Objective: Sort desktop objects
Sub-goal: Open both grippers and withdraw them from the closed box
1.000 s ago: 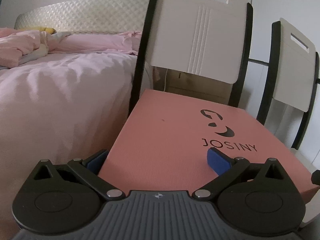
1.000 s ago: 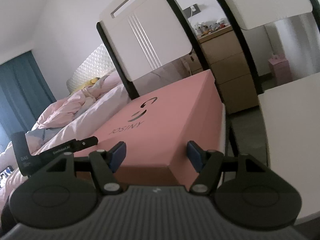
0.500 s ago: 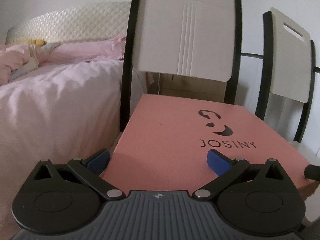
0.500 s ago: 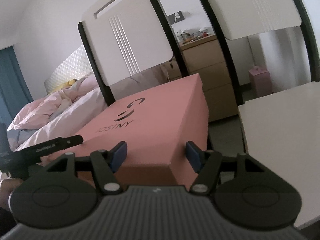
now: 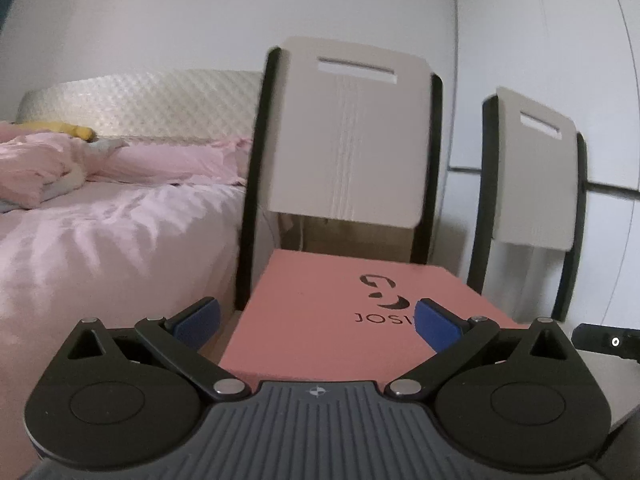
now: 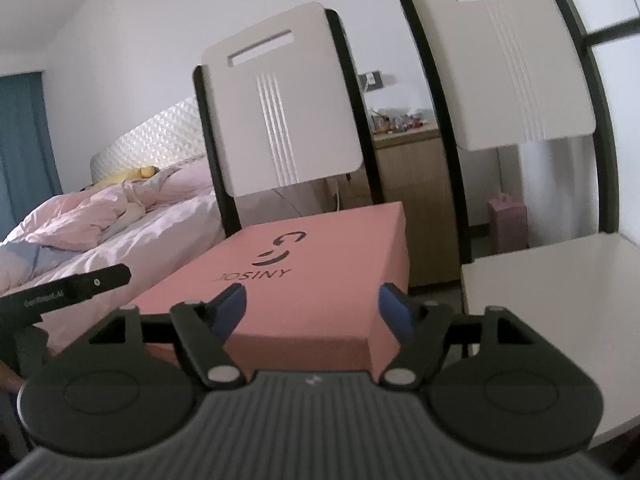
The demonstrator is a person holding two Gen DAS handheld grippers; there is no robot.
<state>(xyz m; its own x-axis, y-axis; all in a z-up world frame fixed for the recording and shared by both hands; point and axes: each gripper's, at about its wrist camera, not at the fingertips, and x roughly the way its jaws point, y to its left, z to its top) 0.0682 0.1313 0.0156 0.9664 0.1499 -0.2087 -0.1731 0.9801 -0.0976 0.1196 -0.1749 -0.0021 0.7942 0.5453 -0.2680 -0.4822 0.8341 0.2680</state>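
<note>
A pink box (image 5: 332, 312) printed JOSINY lies flat in front of the left chair's white backrest (image 5: 344, 136). In the left wrist view my left gripper (image 5: 316, 324) stands wide open just short of the box's near left corner. One blue pad is off to the left of the box and the other over its lid, neither pressing. In the right wrist view the box (image 6: 312, 272) has its near right corner between the fingers of my right gripper (image 6: 313, 310). Those jaws are opening and the pads stand clear of the box.
A bed (image 5: 100, 240) with pink bedding runs along the left. A second chair (image 6: 504, 64) stands right of the first, its pale seat (image 6: 560, 300) beside the box. A wooden dresser (image 6: 408, 184) and a small pink bin (image 6: 508, 220) stand behind.
Both grippers have drawn back and risen, so the box looks smaller and farther. The right gripper's fingers have spread wider off the box corner. The box has stayed where it was.
</note>
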